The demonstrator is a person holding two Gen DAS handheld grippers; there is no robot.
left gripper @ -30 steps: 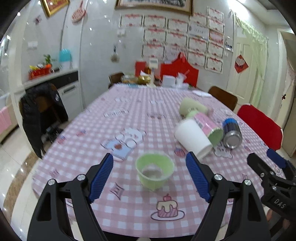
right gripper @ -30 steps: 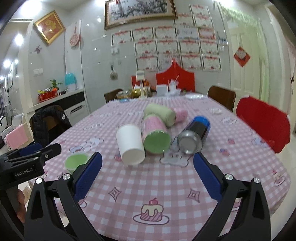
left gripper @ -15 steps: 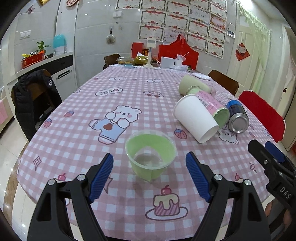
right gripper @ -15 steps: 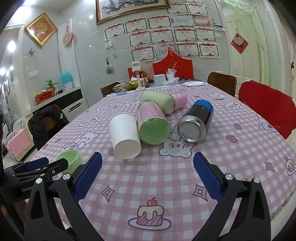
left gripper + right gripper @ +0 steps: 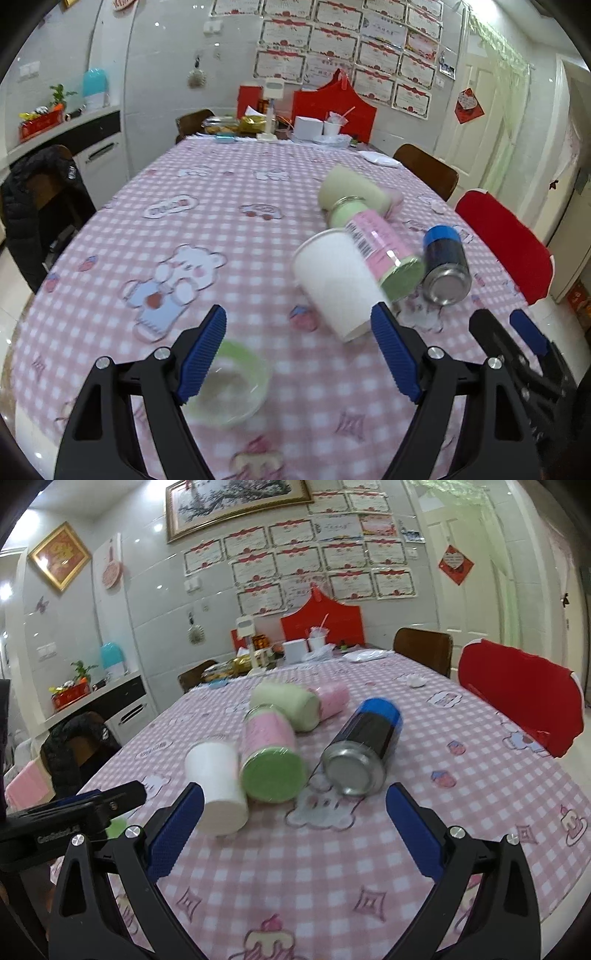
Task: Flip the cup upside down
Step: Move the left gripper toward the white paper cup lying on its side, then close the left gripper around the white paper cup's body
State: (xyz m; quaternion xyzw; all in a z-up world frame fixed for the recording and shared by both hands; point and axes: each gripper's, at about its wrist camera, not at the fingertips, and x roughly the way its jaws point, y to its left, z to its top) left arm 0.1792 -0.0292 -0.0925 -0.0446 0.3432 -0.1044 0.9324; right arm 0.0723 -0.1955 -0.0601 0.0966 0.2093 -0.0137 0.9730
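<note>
A small pale green cup (image 5: 231, 384) stands upright on the desk (image 5: 236, 229), its mouth facing up and its inside looking whitish; it is blurred in the left wrist view. It sits near the front edge of the desk, partly behind the left-hand blue pad of the left gripper (image 5: 299, 354), whose fingers are spread wide with nothing between them. In the right wrist view only a sliver of the cup (image 5: 118, 827) shows, behind the left gripper's black body. The right gripper (image 5: 295, 830) also has its fingers wide apart and holds nothing. Beyond the cup, further across the desk, a white paper cup (image 5: 336, 284) lies on its side, touching a pink-labelled jar with a green lid (image 5: 376, 251). Just past the jar lies a blue and black can (image 5: 445, 264), also on its side. The desk is covered with a pink and white checked cloth printed with bears and cakes. Certificates (image 5: 314, 561) cover the tiled wall behind, and a red chair (image 5: 517, 698) stands beside the desk.
</note>
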